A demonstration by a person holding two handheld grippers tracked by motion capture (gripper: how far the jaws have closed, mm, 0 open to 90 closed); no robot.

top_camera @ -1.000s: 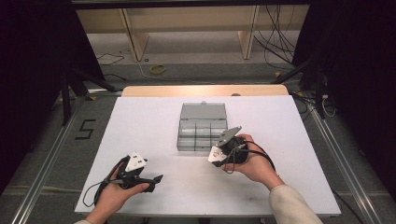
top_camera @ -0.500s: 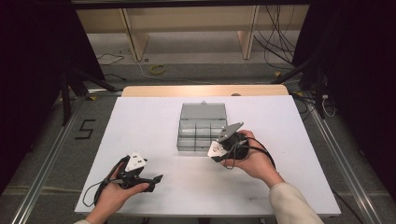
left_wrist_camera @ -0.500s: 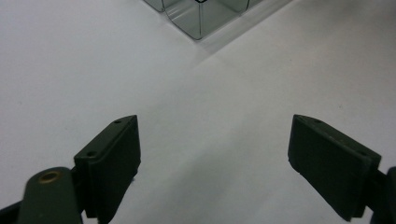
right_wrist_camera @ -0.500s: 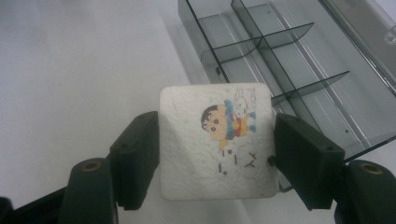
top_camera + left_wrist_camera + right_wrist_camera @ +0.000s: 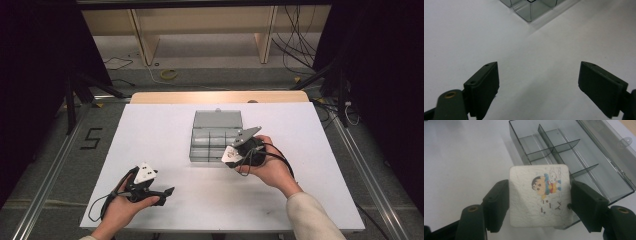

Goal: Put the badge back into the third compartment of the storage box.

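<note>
Your right gripper (image 5: 539,202) has its jaws clamped on the two side edges of a white square tile (image 5: 539,195) with rounded corners and a cartoon figure printed on its face. The tile sits flat between the pads, face toward the camera, and it hangs just over the near corner of the clear grey divided box (image 5: 584,167). In the high view your right hand (image 5: 267,165) holds the gripper at the box's front right edge, above the bench (image 5: 160,125).

The box lies open, its lid (image 5: 218,119) folded back on the far side, and the compartments in sight look bare. So the step in hand seems to be carrying the tile in to set it in a compartment; it is not yet inside one.

The next move likely calls for you to bring the tile over one cell, square it to the dividers, lower it, and only then part the jaws. The tile looks about as wide as a cell, so it may catch on a divider if it goes in tilted.

Your left gripper (image 5: 537,85) rests low near the bench's front left, jaws spread wide with nothing between them, the box corner well ahead of it.
</note>
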